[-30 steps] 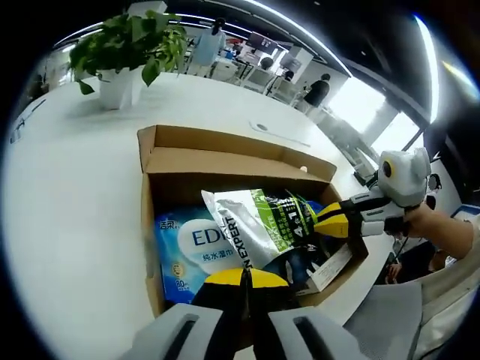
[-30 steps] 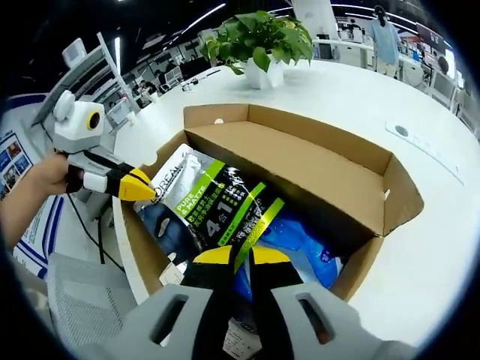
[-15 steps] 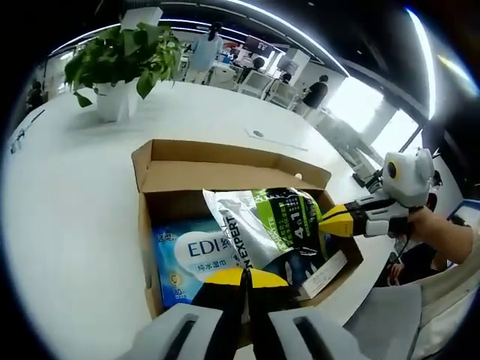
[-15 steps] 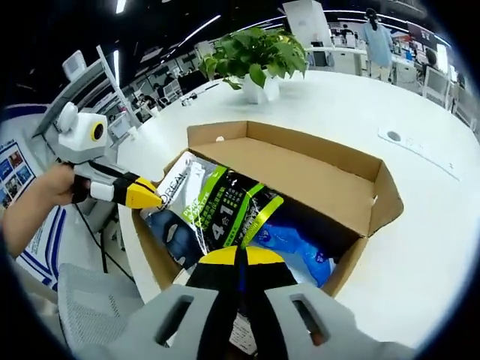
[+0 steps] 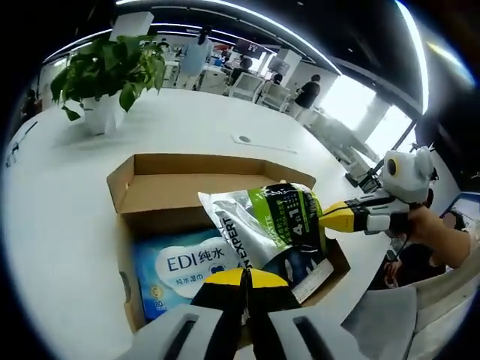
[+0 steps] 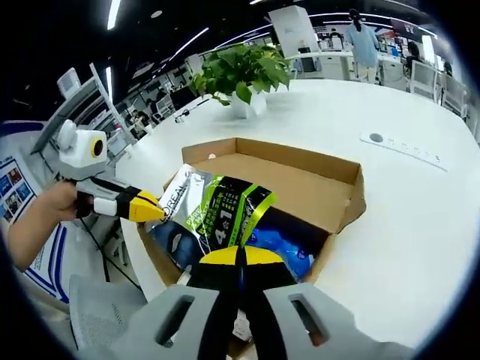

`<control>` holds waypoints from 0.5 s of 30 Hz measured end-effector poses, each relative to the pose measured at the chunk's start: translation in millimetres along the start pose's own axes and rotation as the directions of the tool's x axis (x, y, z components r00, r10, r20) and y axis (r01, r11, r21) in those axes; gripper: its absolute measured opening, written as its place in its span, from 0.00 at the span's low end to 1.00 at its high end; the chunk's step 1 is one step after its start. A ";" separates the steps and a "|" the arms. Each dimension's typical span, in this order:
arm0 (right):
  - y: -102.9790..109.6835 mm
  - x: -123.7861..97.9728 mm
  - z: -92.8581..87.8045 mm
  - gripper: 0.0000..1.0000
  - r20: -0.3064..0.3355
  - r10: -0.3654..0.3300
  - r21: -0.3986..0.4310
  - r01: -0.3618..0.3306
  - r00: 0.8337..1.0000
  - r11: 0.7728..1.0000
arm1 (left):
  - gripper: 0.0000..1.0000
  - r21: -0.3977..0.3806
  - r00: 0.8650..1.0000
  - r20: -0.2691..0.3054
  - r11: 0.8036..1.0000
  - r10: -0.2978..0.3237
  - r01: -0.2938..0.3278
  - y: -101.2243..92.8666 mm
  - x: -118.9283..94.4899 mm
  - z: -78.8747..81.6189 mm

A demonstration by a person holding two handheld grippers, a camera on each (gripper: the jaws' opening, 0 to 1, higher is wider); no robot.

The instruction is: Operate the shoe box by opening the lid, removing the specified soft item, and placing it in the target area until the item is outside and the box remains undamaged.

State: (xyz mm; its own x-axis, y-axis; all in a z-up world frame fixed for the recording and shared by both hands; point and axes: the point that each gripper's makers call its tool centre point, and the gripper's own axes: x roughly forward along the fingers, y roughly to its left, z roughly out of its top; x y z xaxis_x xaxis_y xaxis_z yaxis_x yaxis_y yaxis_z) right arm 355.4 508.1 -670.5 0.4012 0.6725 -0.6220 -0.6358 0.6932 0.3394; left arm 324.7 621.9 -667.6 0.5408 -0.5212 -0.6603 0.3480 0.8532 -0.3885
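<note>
An open cardboard box (image 5: 217,176) is seen on a white table (image 5: 60,202), its lid flap folded back on the far side. A silver and green pouch (image 5: 274,229) is held up above the box by both tools, 1 at each end. The left gripper (image 5: 244,279) is pressed together on the pouch's near edge, though the pinch itself is hidden behind its yellow tips. In the right gripper view the same is seen from the other end: the right gripper (image 6: 238,259) is closed on the pouch (image 6: 221,210), and the left gripper (image 6: 154,209) comes in from the left, held by a hand (image 6: 56,210). A blue wipes pack (image 5: 184,266) lies inside the box, partly covered by the pouch; other contents under the pouch are too hidden to be named. A potted plant (image 5: 105,71) stands on the table beyond the box. People in the background are small and blurred.
</note>
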 end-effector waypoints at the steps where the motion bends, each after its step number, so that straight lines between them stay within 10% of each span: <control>1: -1.2 -2.0 -0.3 0.00 0.000 -0.003 -0.002 0.003 1.000 1.000 | 0.00 0.001 1.000 0.002 1.000 -0.003 0.003 -2.1 0.7 0.9; 15: -33.7 -40.1 -5.6 0.00 0.025 -0.064 0.047 0.062 0.998 0.997 | 0.00 0.043 0.998 -0.020 0.997 -0.060 0.061 -45.2 25.0 7.5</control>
State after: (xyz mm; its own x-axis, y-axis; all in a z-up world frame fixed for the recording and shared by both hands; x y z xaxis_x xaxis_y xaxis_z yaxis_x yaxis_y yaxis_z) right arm 357.0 456.3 -660.9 0.4573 0.6333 -0.6243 -0.5782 0.7451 0.3324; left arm 328.3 570.2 -661.8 0.5032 -0.5712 -0.6484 0.4128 0.8181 -0.4003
